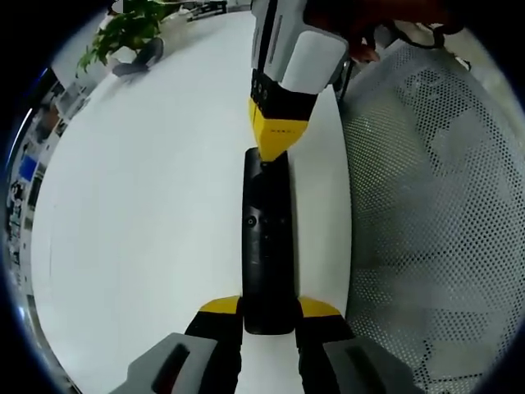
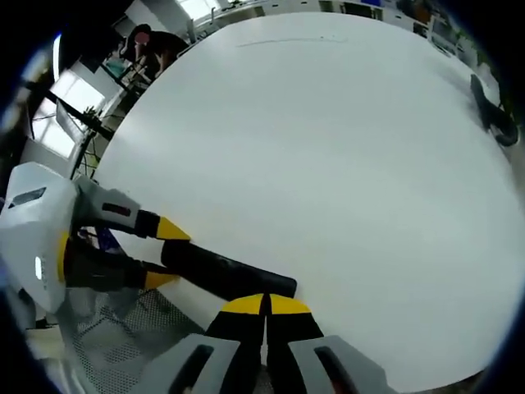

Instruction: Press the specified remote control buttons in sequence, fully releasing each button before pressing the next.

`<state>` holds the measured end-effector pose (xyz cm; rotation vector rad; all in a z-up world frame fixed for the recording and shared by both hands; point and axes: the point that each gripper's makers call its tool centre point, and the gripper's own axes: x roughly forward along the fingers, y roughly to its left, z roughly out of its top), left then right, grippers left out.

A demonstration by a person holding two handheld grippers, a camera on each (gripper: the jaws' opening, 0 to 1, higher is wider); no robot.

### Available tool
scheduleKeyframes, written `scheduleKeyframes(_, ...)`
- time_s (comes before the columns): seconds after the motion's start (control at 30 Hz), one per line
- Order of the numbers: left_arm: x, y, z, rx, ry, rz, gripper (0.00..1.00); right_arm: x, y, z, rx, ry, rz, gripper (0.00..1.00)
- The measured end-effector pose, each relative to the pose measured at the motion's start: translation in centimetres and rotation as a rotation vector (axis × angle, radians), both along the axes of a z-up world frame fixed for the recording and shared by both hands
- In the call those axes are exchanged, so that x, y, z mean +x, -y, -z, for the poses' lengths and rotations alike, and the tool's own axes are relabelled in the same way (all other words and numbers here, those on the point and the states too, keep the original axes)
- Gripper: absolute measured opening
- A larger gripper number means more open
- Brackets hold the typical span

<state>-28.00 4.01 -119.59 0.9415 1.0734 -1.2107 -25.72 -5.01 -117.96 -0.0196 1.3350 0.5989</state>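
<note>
— What carries the scene?
— A white desk point(image 1: 148, 205), a mesh chair point(image 1: 435, 205) beside its edge, a potted plant point(image 1: 131, 33) at the far side.
— And the remote point(image 1: 267, 246)?
— Flat near the desk edge, its near end clamped between the left hand-held gripper's point(image 1: 269, 308) jaws.
— The right hand-held gripper point(image 2: 266, 304)?
— Jaws together, yellow tips touching the remote's far end (seen from above in the left gripper view).

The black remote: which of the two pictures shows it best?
The left gripper view: the remote lies lengthwise, buttons facing the camera, held by the left hand-held gripper. The right gripper view shows only its dark side.
</note>
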Motion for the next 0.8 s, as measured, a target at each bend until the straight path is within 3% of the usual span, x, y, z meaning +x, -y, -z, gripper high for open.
scheduleKeyframes(0.07,0.01,-0.01,0.01,-0.001,0.002,-0.001,0.24,0.34,-0.07,-0.14,0.001,0.019,0.000,0.00)
scheduleKeyframes(0.37,0.01,-0.01,0.05,-0.010,0.008,-0.012,0.24,-0.16,-0.38,0.70,-0.019,-0.025,-0.018,0.00)
scheduleKeyframes(0.8,0.05,0.02,0.08,-0.012,0.005,-0.008,0.24,-0.08,-0.24,0.72,-0.015,-0.038,-0.016,0.00)
